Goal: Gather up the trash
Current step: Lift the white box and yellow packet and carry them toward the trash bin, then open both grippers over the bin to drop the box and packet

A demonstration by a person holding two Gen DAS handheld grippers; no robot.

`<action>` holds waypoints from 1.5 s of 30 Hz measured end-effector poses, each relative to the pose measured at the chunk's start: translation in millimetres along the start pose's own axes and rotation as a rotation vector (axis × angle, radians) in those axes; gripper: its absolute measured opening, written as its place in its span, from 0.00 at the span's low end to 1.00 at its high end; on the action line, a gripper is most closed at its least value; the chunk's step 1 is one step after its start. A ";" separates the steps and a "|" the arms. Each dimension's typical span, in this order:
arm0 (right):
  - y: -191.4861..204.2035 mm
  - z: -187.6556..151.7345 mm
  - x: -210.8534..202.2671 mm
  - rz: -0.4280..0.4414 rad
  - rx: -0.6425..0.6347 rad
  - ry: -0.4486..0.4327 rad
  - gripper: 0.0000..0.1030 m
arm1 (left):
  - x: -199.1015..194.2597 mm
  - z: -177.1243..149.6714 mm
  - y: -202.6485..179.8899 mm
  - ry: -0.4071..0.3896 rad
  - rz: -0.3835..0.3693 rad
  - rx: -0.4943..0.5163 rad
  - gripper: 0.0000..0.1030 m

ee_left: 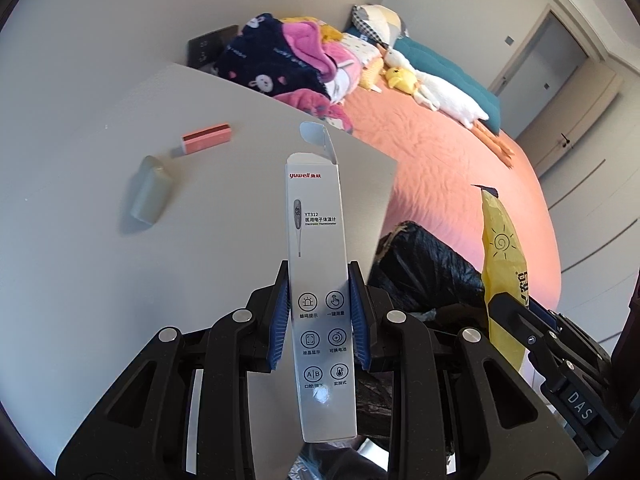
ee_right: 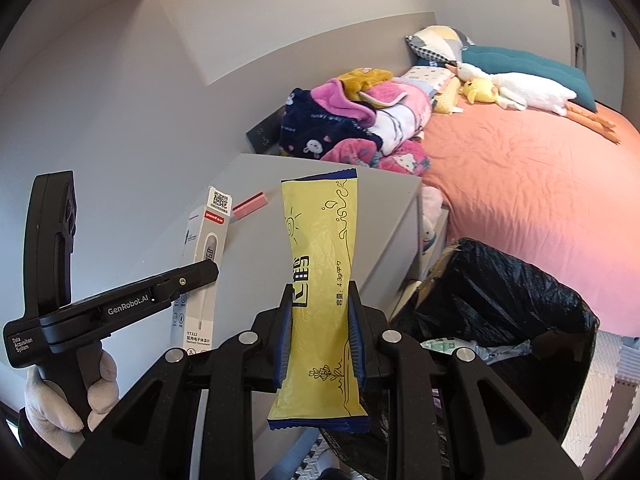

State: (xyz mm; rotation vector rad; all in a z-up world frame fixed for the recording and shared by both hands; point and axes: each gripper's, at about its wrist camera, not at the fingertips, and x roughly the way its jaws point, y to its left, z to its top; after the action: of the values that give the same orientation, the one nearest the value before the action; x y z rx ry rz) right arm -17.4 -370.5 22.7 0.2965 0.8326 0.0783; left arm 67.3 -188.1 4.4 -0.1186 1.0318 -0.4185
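Observation:
My left gripper (ee_left: 319, 316) is shut on a white thermometer box (ee_left: 318, 264), held upright above the grey bedside table (ee_left: 100, 280); its top flap is open. The box also shows in the right wrist view (ee_right: 206, 248), with the left gripper (ee_right: 192, 276) on it. My right gripper (ee_right: 320, 332) is shut on a yellow wrapper (ee_right: 320, 280), held upright; it also shows in the left wrist view (ee_left: 502, 280). A bin lined with a black bag (ee_right: 500, 300) stands beside the table, with some trash inside; it shows in the left wrist view (ee_left: 424, 268) too.
A pink box (ee_left: 207, 136) and a pale green bottle (ee_left: 151, 190) lie on the table. The bed with an orange sheet (ee_right: 532, 200), folded blankets (ee_right: 352, 124) and plush toys (ee_right: 516, 90) lies behind. Foam mats (ee_right: 608, 392) cover the floor.

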 end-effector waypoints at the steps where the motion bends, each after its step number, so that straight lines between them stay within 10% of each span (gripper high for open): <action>1: -4.0 -0.5 -2.3 -0.005 0.007 -0.003 0.25 | 1.8 -0.1 -5.6 0.003 -0.008 0.012 0.26; 24: -92.2 -10.9 -61.7 -0.140 0.203 -0.109 0.25 | 23.7 -16.6 -108.6 0.093 -0.202 0.261 0.28; 25: -95.1 -11.3 -64.7 -0.145 0.216 -0.119 0.26 | 23.7 -17.7 -112.7 0.097 -0.212 0.281 0.33; 28: -102.8 -16.3 -81.5 -0.205 0.262 -0.180 0.59 | 22.3 -22.7 -125.4 0.114 -0.279 0.327 0.87; 30: -106.5 -17.0 -91.5 -0.250 0.284 -0.227 0.74 | 18.5 -26.4 -133.1 0.100 -0.310 0.363 0.88; 45: -111.1 -13.2 -99.5 -0.265 0.290 -0.253 0.76 | 14.9 -25.6 -137.3 0.096 -0.311 0.385 0.88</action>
State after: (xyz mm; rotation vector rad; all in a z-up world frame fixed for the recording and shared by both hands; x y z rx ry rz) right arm -99.3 -492.0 53.5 0.4554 0.6237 -0.3244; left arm 13.5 -317.0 19.0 0.0891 1.0116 -0.9053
